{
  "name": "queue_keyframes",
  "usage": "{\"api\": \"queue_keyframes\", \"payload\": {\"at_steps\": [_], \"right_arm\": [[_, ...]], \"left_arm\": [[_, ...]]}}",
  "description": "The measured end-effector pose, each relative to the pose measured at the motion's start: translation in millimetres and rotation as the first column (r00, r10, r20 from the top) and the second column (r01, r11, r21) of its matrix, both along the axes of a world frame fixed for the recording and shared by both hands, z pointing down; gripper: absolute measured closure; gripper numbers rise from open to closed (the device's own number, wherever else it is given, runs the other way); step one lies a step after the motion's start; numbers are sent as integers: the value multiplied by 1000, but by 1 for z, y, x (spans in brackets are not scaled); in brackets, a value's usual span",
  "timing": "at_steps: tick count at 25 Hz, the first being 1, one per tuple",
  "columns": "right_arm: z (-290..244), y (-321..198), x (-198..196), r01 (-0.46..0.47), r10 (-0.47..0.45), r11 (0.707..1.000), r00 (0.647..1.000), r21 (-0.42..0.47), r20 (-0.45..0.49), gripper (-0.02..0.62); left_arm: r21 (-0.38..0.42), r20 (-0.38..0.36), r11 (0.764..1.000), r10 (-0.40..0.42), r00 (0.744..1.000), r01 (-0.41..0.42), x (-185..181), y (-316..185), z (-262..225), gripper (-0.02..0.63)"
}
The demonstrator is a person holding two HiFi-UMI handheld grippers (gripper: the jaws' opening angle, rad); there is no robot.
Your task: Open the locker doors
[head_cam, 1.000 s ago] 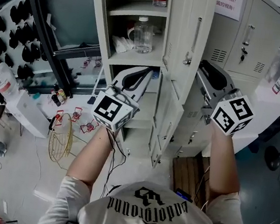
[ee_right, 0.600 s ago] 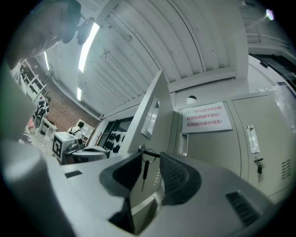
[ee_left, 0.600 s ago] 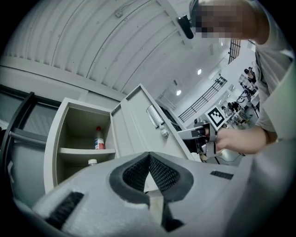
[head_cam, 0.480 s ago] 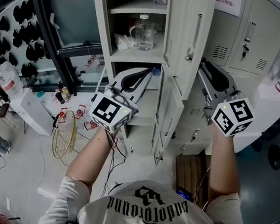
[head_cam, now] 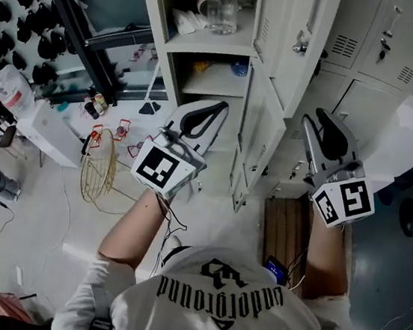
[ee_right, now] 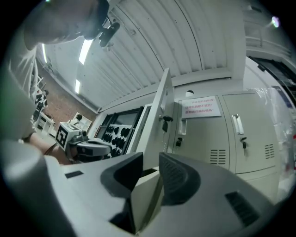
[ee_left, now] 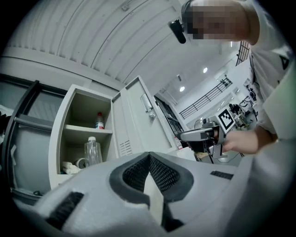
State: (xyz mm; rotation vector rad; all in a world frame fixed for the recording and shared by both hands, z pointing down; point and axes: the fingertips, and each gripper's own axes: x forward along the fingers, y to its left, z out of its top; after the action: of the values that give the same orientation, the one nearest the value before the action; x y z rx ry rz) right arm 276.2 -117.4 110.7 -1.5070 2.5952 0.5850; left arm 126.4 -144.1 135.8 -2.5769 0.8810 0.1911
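Both my hands have dropped over the last second. In the head view the locker's upper shelves have slid towards the top of the frame, and the grippers now sit in the middle of it, level with the lower compartments rather than with the upper door's latch point(head_cam: 302, 43).

My left gripper point(head_cam: 215, 109) is closed, its pad tips meeting at a point, with nothing between them. It hangs in front of the open left column, just below the shelf with the clear plastic bottle point(head_cam: 221, 8).

My right gripper point(ee_right: 151, 157) has its jaws partly apart. They have just narrowed a touch, and there is only air in the gap. It grips nothing and touches nothing. In the head view it sits right of centre, beside the lower lockers.

The tall upper door point(head_cam: 297, 21) stands swung out towards me at top centre, so that compartment is done. The lower door point(head_cam: 260, 126) beneath it also looks swung out, though I see it nearly edge-on and can't be sure how far. The grey doors at upper right point(head_cam: 375, 32) and the one below them point(head_cam: 358, 105) are flat shut, handles untouched.

I judge the task part done: the left column is open and the right-hand doors remain. Coming down empty-handed reads to me as lining up for a lower door. The right gripper is nearest those closed panels, and it will need its jaws round a handle or a door edge before any pull.
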Motion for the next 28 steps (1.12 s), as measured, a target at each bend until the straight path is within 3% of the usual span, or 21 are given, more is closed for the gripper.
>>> {"api": "queue_keyframes", "payload": {"at_steps": [8,15,21,28], "right_arm": [[72,12,-20,25,-26,999,999,-46,-26,540],[122,22,-49,41,-42,991,999,-128,-2,591],[147,40,-96,42,-44,985,999,-167,-7,589],[175,64,-176,49,-52,981,999,-187,-14,591]], "left_arm": [[-128,18,991,-27,999,29,-13,9,67,598],[-171,26,985,-24,999,28,-36,25,107,598],[-207,33,978,-4,999,11,-79,44,128,598],[-259,38,966,6,999,4,-157,68,156,598]]}}
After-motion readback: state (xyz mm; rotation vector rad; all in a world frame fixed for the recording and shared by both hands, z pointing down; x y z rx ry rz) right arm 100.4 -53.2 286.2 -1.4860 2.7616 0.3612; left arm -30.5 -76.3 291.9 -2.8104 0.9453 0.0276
